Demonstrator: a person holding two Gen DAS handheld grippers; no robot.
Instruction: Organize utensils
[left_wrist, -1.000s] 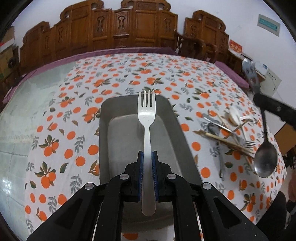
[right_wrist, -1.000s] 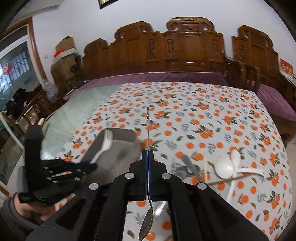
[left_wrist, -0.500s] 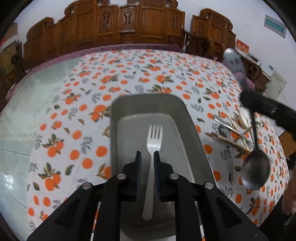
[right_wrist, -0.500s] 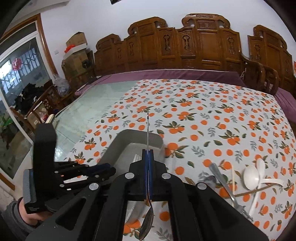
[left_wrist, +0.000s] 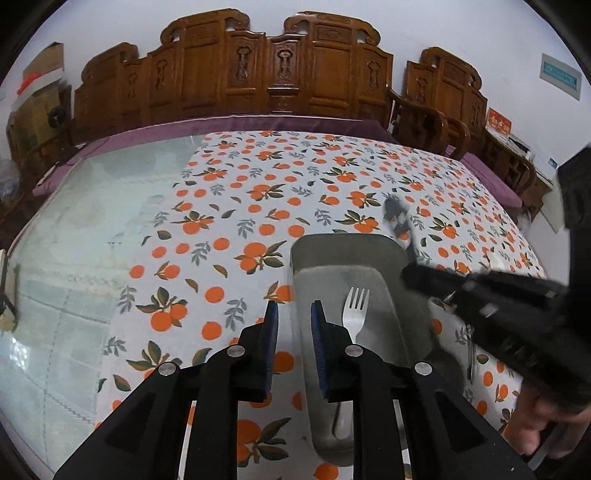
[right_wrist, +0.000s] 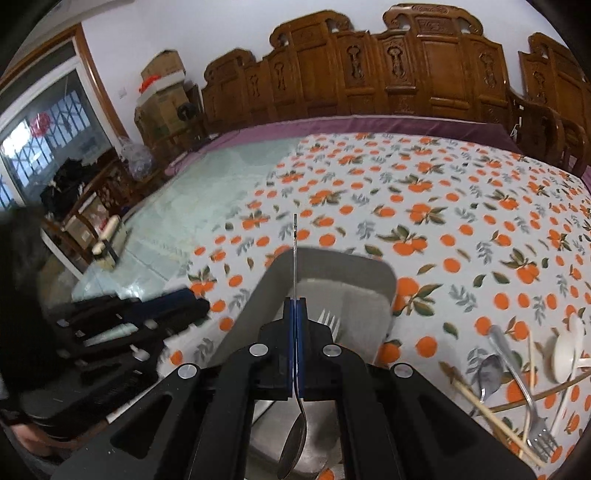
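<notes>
A: Where is the fork (left_wrist: 354, 309) at this moment?

B: It lies flat inside the grey tray (left_wrist: 369, 248), with its tines toward the far end of the tray. Nothing holds it. The tray stands on the tablecloth (left_wrist: 258, 192) with the orange fruit print.

A: And the left gripper (left_wrist: 293, 320)?

B: Its jaws are spread a little, with nothing between them. They have just been opening. The blue pads (left_wrist: 272, 321) are over the left rim of the tray, just beside the fork and not touching it.

A: What about the right gripper (right_wrist: 295, 325)?

B: Its jaws are pressed together on a metal spoon (right_wrist: 294, 439). They pinch the thin handle. The handle points forward, over the tray, and the bowl of the spoon hangs below the gripper, toward the camera.

A: Are other utensils on the table?

B: Yes. To the right of the tray, in the right wrist view, a small heap lies on the cloth: a second fork (right_wrist: 532, 413), another spoon (right_wrist: 489, 374), a white spoon (right_wrist: 565, 356) and some chopsticks (right_wrist: 491, 417). They cross one over another.

A: Is the person visible?

B: Only a hand (left_wrist: 535, 424) at the lower right edge of the left wrist view, behind the right gripper's black body.
</notes>
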